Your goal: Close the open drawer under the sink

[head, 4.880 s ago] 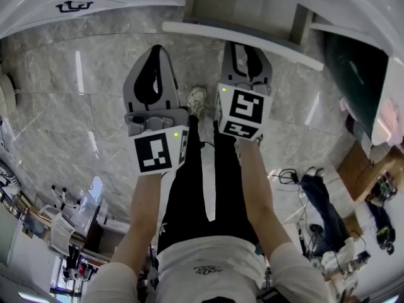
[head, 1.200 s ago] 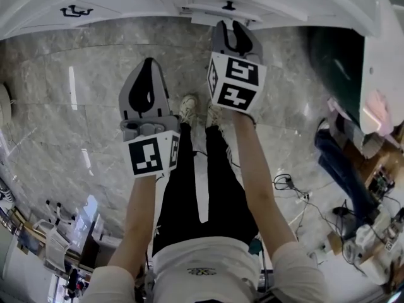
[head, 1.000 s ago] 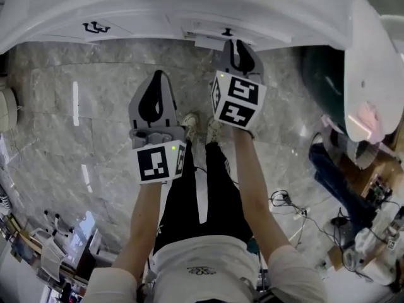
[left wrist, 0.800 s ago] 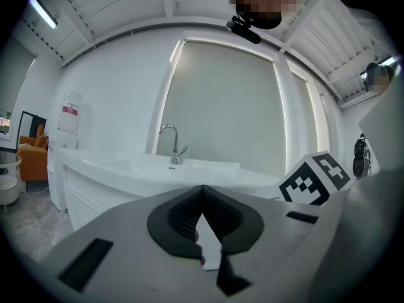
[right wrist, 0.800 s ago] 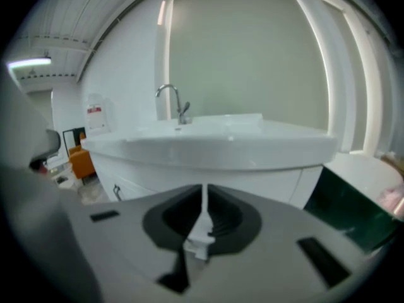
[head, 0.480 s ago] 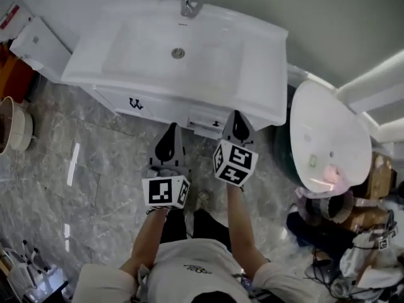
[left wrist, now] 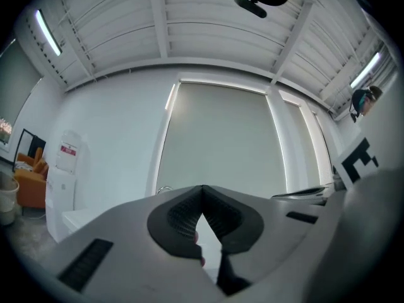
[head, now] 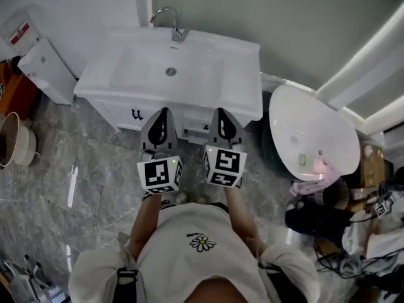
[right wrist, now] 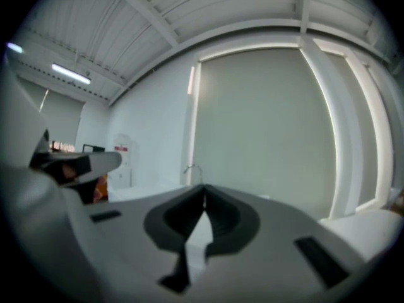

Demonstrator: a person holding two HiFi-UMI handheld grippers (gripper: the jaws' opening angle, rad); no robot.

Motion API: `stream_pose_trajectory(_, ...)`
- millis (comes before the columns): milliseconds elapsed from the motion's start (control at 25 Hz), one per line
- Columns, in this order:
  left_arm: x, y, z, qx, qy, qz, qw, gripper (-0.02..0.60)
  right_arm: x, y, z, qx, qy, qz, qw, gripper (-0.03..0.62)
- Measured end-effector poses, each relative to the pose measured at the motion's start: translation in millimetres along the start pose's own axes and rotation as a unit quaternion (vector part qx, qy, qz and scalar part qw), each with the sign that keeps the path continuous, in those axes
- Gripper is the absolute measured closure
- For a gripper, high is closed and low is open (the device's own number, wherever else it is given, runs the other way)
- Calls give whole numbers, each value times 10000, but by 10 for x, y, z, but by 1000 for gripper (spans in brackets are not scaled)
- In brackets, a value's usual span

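The white sink cabinet [head: 126, 112] stands below the basin [head: 208, 68] with its curved tap [head: 169, 19]. Its drawer front [head: 194, 129] shows between my two grippers and looks pushed in, roughly flush with the cabinet face. My left gripper [head: 162, 112] and right gripper [head: 222, 112] are held side by side in front of the cabinet, apart from it. Both point level at the wall. In the left gripper view the left gripper [left wrist: 202, 189] is shut with nothing in it. The right gripper [right wrist: 203, 189] is likewise shut and empty in its own view.
A big white oval basin [head: 312, 137] stands to the right of the cabinet. A white box unit [head: 47, 68] and a brown bucket [head: 14, 141] are at the left. Bags and cables [head: 353, 232] lie at the lower right on the grey marble floor [head: 95, 182].
The drawer stood out earlier; the right gripper then reached its front and it went in. Since then the person has stood up and both grippers have risen and drawn away from the cabinet.
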State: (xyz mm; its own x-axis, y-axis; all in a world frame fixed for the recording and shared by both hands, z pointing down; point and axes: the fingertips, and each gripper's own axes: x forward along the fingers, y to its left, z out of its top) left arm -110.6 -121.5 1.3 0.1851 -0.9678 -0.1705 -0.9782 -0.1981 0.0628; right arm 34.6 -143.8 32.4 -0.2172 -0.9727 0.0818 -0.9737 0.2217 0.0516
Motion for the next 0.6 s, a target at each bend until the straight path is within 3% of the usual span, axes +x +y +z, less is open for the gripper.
stream_pose_trajectory(160, -173, -77, -12, -98, 99, -61, 9999, 563, -322, 93, 101, -405, -185, -32, 9990, 565)
stream_pose_trajectory(360, -306, -347, -76, 331, 54, -409, 9986, 563, -535, -80, -71, -132, -149, -291, 9994, 565)
stream_pose_trajectory(600, -442, -328, -31, 368, 177, -375, 9985, 563, -722, -55, -123, -132, -97, -362, 9992, 565)
